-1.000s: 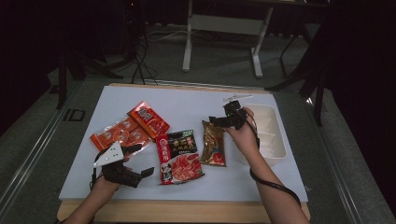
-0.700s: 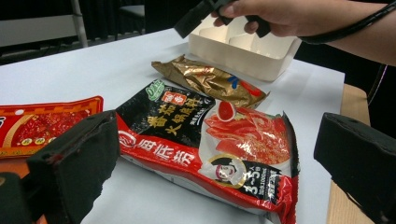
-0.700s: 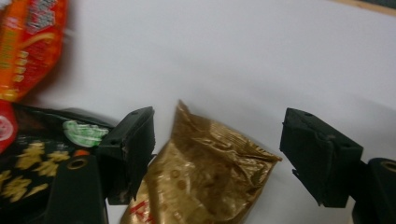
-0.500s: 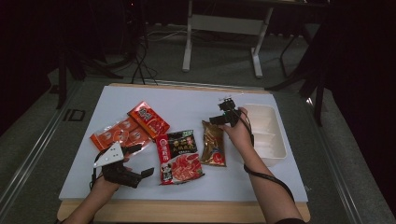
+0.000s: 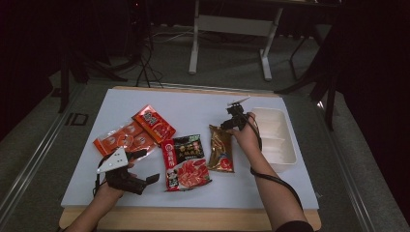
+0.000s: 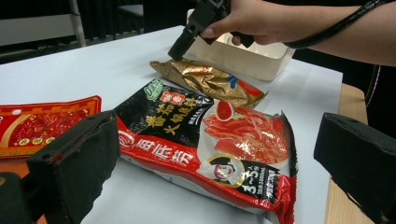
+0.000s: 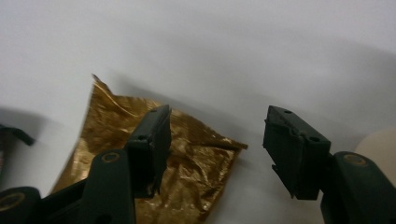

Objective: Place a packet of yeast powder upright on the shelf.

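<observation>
A gold foil packet (image 5: pixel 221 149) lies right of the middle of the white table (image 5: pixel 203 108). My right gripper (image 5: pixel 227 124) points down at its far end. In the right gripper view the jaws (image 7: pixel 219 149) stand apart and have just been closing. The gold packet's far corner (image 7: pixel 187 168) lies between and below them, with no pad pressing on it. A red and black hotpot packet (image 5: pixel 186 162) lies beside the gold one. My left gripper (image 5: pixel 145 166) rests at the near left, open wide, facing that packet (image 6: pixel 210 140) with nothing held.
Two red packets (image 5: pixel 154 123) (image 5: pixel 123 140) lie at the left, one overlapping the other. A white tray (image 5: pixel 278 140) stands at the right, just behind my right hand (image 6: pixel 252 18). A wooden edge (image 5: pixel 193 220) runs along the near side.
My right hand has sunk and come left from beside the tray onto the gold packet's far end. My left gripper has stayed still.
</observation>
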Demonstrator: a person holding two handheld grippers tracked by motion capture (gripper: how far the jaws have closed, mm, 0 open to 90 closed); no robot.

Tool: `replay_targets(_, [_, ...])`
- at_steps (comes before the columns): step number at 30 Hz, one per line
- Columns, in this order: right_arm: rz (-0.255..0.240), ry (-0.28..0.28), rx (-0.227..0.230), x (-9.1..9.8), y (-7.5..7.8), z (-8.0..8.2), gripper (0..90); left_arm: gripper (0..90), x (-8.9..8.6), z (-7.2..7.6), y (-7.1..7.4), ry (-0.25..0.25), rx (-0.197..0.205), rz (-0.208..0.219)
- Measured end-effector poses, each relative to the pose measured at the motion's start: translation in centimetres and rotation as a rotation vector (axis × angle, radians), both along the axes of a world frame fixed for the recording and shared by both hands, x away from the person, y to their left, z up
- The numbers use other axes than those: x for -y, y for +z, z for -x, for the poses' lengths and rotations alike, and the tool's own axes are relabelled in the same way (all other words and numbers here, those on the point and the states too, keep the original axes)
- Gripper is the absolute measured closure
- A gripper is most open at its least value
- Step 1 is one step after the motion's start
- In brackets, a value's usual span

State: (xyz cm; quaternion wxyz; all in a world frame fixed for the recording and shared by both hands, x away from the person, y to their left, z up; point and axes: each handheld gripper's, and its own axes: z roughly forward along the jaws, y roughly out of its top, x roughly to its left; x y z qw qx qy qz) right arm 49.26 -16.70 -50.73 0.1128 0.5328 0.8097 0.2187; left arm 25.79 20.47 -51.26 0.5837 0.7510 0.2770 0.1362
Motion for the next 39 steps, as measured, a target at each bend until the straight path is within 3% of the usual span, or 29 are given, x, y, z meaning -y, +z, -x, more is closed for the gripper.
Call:
replay_targets(2, [-0.009,-0.008,-0.032,0.0,-0.3,-0.1,40.6,0.7,0.0,0.0,0.0,0.0,-0.002,0.001])
replay_targets(8, [0.003,0.007,-0.061,0.0,-0.8,-0.2,43.6,0.7,0.0,0.0,0.0,-0.001,-0.003,0.0])
replay_targets(12, [0.001,0.0,-0.105,0.0,-1.1,-0.3,43.7,0.7,0.1,-0.1,-0.1,-0.001,-0.005,-0.002])
replay_targets(15, [0.017,-0.004,-0.107,-0.3,-1.1,-0.3,44.4,0.7,0.1,-0.1,-0.1,-0.004,-0.005,-0.008])
replay_targets(19, [0.013,0.019,-0.125,-0.7,-0.9,-0.1,57.1,0.7,0.1,0.0,-0.1,-0.003,-0.004,-0.007])
replay_targets(23, [0.004,0.054,-0.128,-1.0,-1.0,0.2,74.8,0.7,0.1,-0.1,-0.1,-0.003,-0.005,-0.009])
replay_targets(26, [0.053,0.074,-0.109,-1.4,-1.0,0.3,85.6,0.7,0.1,0.0,-0.1,-0.007,-0.004,-0.018])
replay_targets(33, [0.077,0.12,-0.073,-1.5,-0.5,0.6,89.3,0.7,0.0,-0.1,-0.1,-0.001,-0.005,-0.011])
replay_targets(39, [0.047,0.131,-0.038,-1.0,0.5,0.9,89.3,0.7,0.1,0.0,-0.1,-0.004,-0.005,-0.013])
